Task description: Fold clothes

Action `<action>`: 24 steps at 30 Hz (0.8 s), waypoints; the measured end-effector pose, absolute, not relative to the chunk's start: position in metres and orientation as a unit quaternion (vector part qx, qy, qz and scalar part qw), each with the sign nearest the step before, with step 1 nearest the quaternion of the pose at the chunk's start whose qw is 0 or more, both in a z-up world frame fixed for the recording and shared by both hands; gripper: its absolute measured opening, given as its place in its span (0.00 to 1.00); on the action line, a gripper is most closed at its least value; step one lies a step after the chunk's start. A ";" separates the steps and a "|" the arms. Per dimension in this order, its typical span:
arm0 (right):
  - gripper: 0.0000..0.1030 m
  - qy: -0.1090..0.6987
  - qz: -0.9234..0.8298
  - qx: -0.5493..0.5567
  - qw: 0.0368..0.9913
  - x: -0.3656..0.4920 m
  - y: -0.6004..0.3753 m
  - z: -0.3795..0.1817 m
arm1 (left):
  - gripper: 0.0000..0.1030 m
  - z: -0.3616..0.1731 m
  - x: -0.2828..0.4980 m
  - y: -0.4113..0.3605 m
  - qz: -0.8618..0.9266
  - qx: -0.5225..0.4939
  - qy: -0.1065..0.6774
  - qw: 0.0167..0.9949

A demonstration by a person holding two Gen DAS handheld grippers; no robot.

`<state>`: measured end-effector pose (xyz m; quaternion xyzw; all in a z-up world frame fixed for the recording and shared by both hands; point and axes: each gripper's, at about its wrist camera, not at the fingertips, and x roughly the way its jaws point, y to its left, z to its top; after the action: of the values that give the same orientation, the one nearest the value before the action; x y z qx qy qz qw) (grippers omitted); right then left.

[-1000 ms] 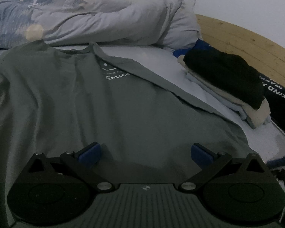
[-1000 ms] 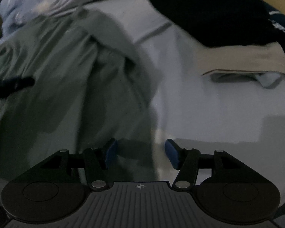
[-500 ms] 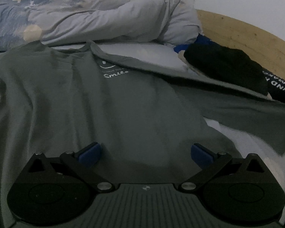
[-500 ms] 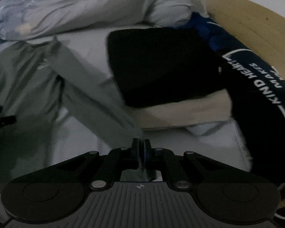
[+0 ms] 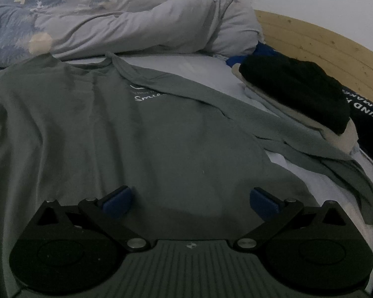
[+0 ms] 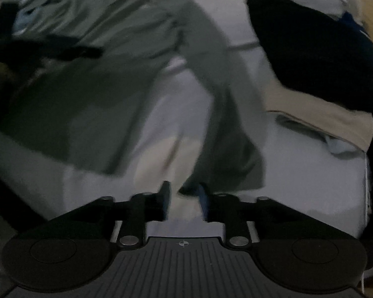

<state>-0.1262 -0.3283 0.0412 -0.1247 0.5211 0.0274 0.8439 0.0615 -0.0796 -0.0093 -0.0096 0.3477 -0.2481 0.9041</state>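
A grey-green T-shirt (image 5: 136, 136) with small white chest lettering lies face up on the bed. Its sleeve (image 5: 273, 124) stretches out to the right across the pale sheet. My left gripper (image 5: 190, 198) hangs open over the shirt's lower part with nothing between its blue pads. The right wrist view is blurred. There the same shirt (image 6: 87, 87) fills the left, and the sleeve end (image 6: 226, 168) lies just ahead of my right gripper (image 6: 184, 193). Its jaws are opening and hold nothing. The dark shape of the left gripper (image 6: 49, 49) shows at upper left.
A stack of folded clothes (image 5: 298, 92) with a black piece on top sits at the right, close to the sleeve. Beyond it are a dark blue printed garment (image 5: 365, 114) and a wooden bed frame (image 5: 323, 47). A rumpled duvet (image 5: 136, 24) lies behind the collar.
The right gripper closed on the sleeve, drew it out to the right and off the shirt body, then let go. The sleeve now lies spread on the sheet. The left gripper stayed put.
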 end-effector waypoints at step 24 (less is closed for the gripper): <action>0.39 0.418 0.037 -0.275 0.865 -0.147 -0.246 -0.017 | 1.00 -0.009 0.062 -0.084 -0.240 -0.008 0.355 0.904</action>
<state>-0.1475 -0.2460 -0.0175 -0.2749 0.4181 0.0369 0.8650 0.0619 -0.0839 -0.0092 -0.0080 0.3550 -0.2397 0.9036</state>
